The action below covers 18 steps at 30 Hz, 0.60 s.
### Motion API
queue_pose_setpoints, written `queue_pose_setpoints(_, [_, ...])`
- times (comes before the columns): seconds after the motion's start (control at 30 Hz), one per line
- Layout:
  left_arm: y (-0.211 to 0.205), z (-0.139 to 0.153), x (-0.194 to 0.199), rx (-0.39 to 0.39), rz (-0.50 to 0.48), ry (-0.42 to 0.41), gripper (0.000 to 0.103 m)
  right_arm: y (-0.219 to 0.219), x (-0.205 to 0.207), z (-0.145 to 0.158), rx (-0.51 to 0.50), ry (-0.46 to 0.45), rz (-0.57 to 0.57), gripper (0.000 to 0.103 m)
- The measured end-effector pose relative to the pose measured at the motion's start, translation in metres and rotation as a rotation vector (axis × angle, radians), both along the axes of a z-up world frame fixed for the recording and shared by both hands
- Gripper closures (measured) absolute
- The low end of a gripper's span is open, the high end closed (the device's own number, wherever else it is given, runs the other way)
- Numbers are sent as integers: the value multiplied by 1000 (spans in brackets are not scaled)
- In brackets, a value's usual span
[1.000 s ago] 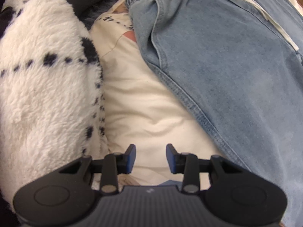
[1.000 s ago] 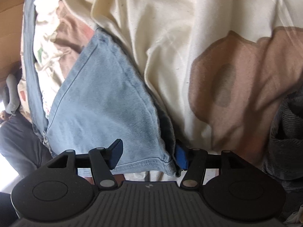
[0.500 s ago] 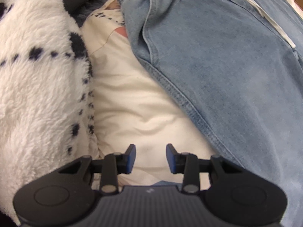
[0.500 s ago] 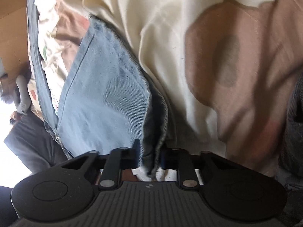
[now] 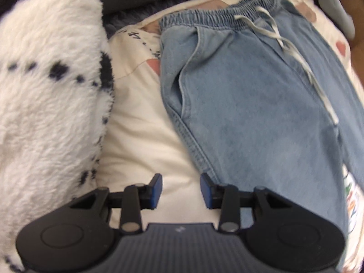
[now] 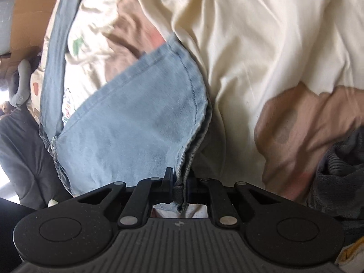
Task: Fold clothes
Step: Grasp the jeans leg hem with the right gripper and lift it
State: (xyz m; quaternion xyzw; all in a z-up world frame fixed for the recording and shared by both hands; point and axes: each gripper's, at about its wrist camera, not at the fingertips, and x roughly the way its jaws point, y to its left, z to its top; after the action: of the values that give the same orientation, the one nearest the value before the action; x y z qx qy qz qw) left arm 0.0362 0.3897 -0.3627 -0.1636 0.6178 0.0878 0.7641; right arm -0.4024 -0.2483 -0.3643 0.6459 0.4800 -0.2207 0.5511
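A pair of light blue denim trousers with an elastic drawstring waist (image 5: pixel 250 95) lay spread on a cream bedsheet printed with pink-brown patches (image 5: pixel 141 136), filling the centre and right of the left wrist view, waistband at the upper middle. The left gripper (image 5: pixel 181 187) hung at the lower middle of that frame, its blue-padded jaws partly apart with only bare sheet between them, just left of the trousers' side seam. A fluffy white blanket with black spots (image 5: pixel 50 91) filled the left of the frame.

In the right wrist view, the right gripper (image 6: pixel 179 185) sat at the lower middle; its jaws had just been closing and were clamped narrowly on the hem of a trouser leg (image 6: pixel 136 127), which rose from them toward the upper left. Grey fabric (image 6: pixel 336 166) lay at the right edge.
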Motion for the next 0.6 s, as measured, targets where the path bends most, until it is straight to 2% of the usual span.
queue_pose_setpoints(0.13, [2,-12,20,-85,85,-32,64,-3,17,15,-38,2,41,94])
queue_pose_setpoints(0.23, [7,-21,5,-130,118,-45,64,-8,26,25,-54,22,46,94])
queue_pose_setpoints(0.37, [8,-34,4,-153,142,-50,65,-15,26,39,-70,43,40,94])
queue_pose_setpoints(0.6, [25,-44,4,-271,281,-133,66,-21,36,52,-87,48,27,94])
